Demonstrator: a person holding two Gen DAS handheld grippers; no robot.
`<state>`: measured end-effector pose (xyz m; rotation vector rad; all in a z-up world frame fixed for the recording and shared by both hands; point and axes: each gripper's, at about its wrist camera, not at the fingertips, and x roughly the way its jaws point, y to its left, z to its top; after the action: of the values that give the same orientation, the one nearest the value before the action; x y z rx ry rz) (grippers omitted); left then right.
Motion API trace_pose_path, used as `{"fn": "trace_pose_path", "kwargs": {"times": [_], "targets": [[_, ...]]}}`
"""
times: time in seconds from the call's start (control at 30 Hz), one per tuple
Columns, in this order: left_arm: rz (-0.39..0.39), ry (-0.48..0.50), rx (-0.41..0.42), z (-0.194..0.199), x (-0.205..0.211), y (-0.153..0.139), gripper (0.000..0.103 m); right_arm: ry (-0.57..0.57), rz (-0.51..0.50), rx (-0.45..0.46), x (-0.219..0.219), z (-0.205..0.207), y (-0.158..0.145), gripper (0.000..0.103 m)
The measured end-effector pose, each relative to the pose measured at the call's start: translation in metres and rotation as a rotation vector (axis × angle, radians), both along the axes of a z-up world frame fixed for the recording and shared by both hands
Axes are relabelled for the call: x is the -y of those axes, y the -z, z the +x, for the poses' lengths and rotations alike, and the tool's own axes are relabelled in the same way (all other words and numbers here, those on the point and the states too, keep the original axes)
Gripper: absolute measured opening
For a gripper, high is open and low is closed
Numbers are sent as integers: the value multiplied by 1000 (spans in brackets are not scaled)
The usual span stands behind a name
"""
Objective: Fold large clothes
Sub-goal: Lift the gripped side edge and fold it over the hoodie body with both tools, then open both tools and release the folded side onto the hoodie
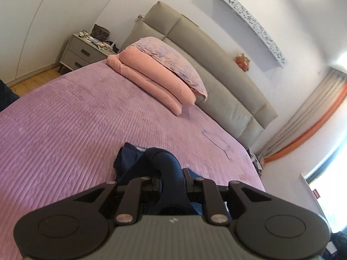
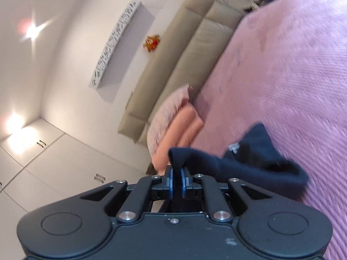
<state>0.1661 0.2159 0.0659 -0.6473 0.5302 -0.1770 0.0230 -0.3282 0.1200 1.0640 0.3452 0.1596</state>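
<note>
pink ribbed bedding fills the room's big bed (image 1: 65,130), and that is the surface we are working over.

nearest to us, our left gripper (image 1: 172,182) is pinched nearly closed on a bunched fold of the dark navy garment (image 1: 160,164); the cloth humps up between its fingers and trails forward onto the bed cover. our right gripper (image 2: 177,181) is likewise clamped on a ridge of the same garment, its blue pads (image 2: 171,182) drawn close with the cloth squeezed between them. from that side the fabric hangs away to the right, a small light label showing on it, and it looks lifted clear of the cover there, though blur makes the edge hard to read.

further off, a folded peach quilt (image 1: 151,80) with a floral pillow (image 1: 169,58) on top lies against the grey padded headboard (image 1: 227,82). beyond that stand a bedside cabinet (image 1: 82,52), a long white wall ornament (image 1: 253,26) and curtains (image 1: 314,112) by the window.

as for progress, we judge the fold barely begun: the garment is crumpled and held in two places, not yet spread flat, and no neat crease or stacked layer shows. what is left seems to be nearly all of it: opening the cloth out, laying it on the bed, then folding it over.
</note>
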Motion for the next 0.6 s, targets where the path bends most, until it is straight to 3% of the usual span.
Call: {"fn": "trace_pose_path", "kwargs": {"times": [0.13, 0.3, 0.37, 0.4, 0.43, 0.47, 0.5, 0.57, 0.6], "targets": [[22, -8, -25, 67, 9, 8, 18, -40, -79, 5, 3, 68, 8, 8], [38, -36, -66, 161, 22, 29, 18, -22, -57, 11, 26, 165, 51, 8], [100, -58, -96, 197, 30, 43, 28, -19, -66, -38, 32, 209, 76, 9], [152, -71, -125, 216, 34, 52, 32, -4, -68, -71, 34, 234, 93, 18], [201, -76, -168, 237, 37, 64, 46, 17, -86, -85, 36, 254, 106, 22], [246, -73, -218, 257, 39, 76, 61, 17, -138, -99, 36, 274, 117, 37], [279, -74, -240, 269, 39, 85, 66, -5, -227, -127, 34, 294, 125, 55], [356, -64, -246, 282, 39, 101, 82, -110, -419, -155, 23, 320, 140, 71], [387, -44, -242, 283, 38, 108, 84, -177, -498, -161, 18, 328, 148, 75]]}}
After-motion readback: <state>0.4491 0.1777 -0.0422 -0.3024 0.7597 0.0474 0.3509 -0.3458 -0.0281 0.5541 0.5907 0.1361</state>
